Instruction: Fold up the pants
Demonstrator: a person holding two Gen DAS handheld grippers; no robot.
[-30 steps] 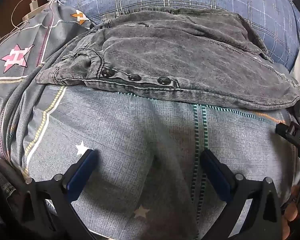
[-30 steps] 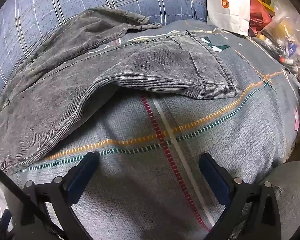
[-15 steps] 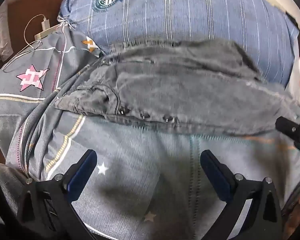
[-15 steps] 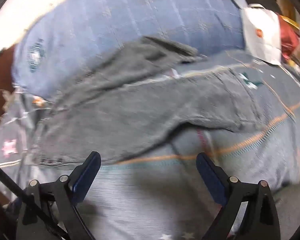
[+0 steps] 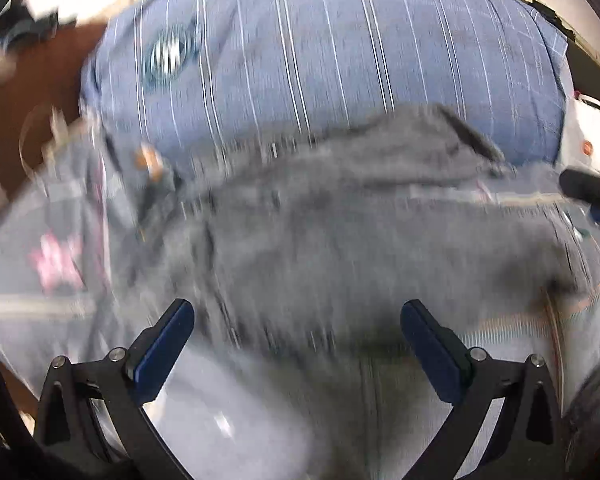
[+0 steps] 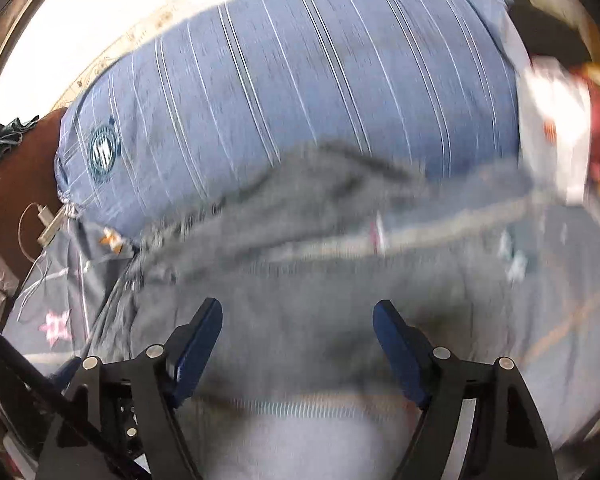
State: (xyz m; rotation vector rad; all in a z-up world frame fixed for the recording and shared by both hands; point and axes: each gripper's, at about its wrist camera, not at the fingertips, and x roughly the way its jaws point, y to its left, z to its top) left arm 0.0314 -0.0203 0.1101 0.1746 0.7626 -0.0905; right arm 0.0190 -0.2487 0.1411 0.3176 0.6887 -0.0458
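Observation:
Grey corduroy pants (image 5: 340, 232) lie spread across a patterned grey bedspread (image 5: 260, 420), their far edge against a blue striped pillow (image 5: 320, 60). Both views are motion-blurred. My left gripper (image 5: 298, 336) is open and empty, held over the near edge of the pants. My right gripper (image 6: 298, 336) is open and empty, its fingers somewhat closer together, also over the near part of the pants (image 6: 300, 264). The tip of the right gripper shows at the right edge of the left wrist view (image 5: 588, 190).
The blue pillow (image 6: 280, 92) fills the back. A white bag (image 6: 556, 132) and red items lie at the right. A charger and cable (image 6: 46, 226) lie on a brown surface at the left. A pink star (image 6: 56, 326) marks the bedspread.
Both grippers have moved forward over the pants and tilted upward, so the pillow and wall now fill the top. The right gripper's fingers have closed slightly. The pants have not visibly moved.

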